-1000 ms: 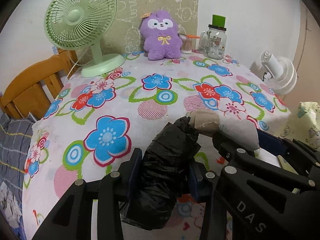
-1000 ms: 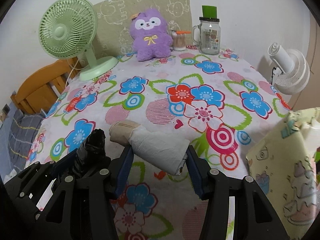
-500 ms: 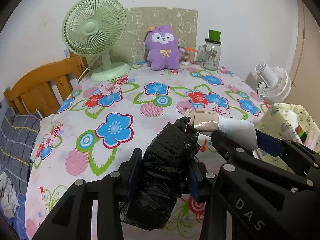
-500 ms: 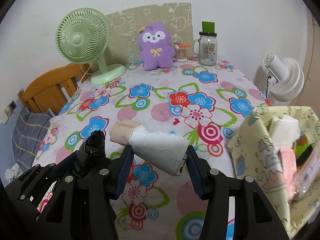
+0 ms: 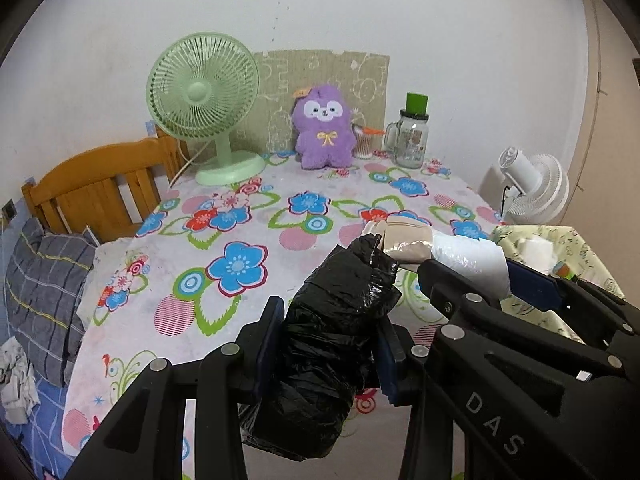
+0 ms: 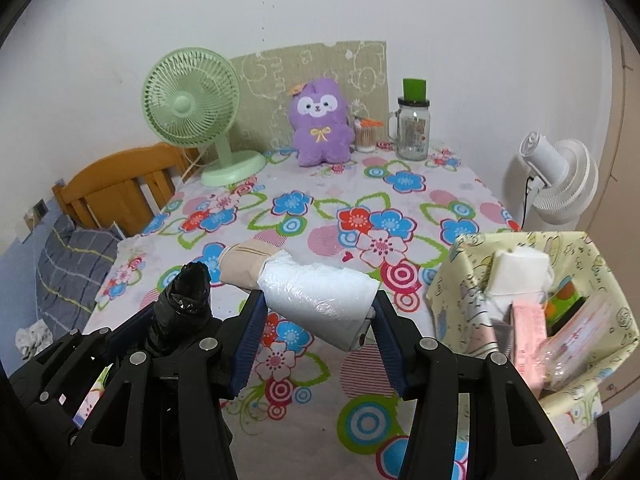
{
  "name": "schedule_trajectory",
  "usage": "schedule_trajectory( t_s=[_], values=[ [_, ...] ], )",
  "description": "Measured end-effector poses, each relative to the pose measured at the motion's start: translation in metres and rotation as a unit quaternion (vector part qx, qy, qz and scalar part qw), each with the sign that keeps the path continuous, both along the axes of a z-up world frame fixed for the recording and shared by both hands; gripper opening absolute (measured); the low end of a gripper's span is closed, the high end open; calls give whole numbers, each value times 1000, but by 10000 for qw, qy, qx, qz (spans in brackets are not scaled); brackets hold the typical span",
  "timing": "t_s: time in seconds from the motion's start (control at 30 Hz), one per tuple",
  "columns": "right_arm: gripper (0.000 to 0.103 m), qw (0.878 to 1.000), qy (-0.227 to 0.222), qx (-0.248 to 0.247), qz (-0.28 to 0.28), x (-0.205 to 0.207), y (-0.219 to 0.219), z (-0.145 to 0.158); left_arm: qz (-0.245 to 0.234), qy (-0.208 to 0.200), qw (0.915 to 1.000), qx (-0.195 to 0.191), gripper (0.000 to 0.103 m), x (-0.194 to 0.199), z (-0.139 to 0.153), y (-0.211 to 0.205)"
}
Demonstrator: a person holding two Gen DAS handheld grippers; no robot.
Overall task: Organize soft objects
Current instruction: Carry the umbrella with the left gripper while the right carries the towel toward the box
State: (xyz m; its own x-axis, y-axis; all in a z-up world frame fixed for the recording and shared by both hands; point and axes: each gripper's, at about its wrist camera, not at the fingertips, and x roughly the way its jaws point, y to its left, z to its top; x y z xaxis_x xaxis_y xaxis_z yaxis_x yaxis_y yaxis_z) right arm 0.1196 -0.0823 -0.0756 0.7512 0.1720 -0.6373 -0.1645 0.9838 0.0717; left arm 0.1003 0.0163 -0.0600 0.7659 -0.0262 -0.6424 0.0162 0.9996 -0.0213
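White wall backs a table (image 5: 256, 240) covered in a flowered cloth. In the left wrist view a green fan (image 5: 202, 92) stands at the table's far left corner, with a purple plush toy (image 5: 325, 128) just beside it at the far edge, against a sheet of printed cardboard (image 5: 320, 80), and a glass jar with a green lid (image 5: 412, 136) to the toy's right. A wooden chair (image 5: 100, 184) sits off the table's left edge. Above the near edge, the left gripper (image 5: 326, 354) has its pads pressed on a roll of black plastic bags (image 5: 332, 344), held clear of the cloth. To its right the right gripper (image 5: 464, 276) clamps a roll of white plastic bags (image 5: 468, 258), whose beige end touches the black roll's tip.

From the right wrist view, the right gripper (image 6: 318, 328) is closed tight across the white roll (image 6: 320, 292), lifted above the near part of the table (image 6: 400, 184). The left gripper (image 6: 160, 332) with the black roll (image 6: 184, 300) is just to its left. A pale yellow fabric basket (image 6: 460, 276) off the table's right edge holds packets and a white block. A white fan (image 6: 560, 180) stands beyond it.
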Motion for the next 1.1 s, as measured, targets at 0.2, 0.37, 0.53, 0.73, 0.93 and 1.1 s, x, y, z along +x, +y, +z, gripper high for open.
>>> schedule_trajectory(
  t_s=[0.2,0.37,0.53,0.73,0.93,1.1],
  values=[
    [56,9999,-126,3,39,-12,-10,16,11,-121,9999,3,43,-11,15,-10],
    [56,9997,-207,56,71,-20,-20,30,-4,-202,9998,-72,43,-17,27,-18],
    [56,9994,-318,84,81,-27,-31,42,-40,-313,9995,-33,43,-23,38,-29],
    [56,9990,-449,37,22,-34,-51,53,-172,-436,9989,-48,43,-27,48,-49],
    [56,9986,-514,-18,-94,-37,-77,59,-363,-510,9980,-65,43,-27,52,-72],
    [56,9983,-543,-39,-189,-36,-96,61,-510,-541,9972,-84,43,-26,53,-92]
  ],
)
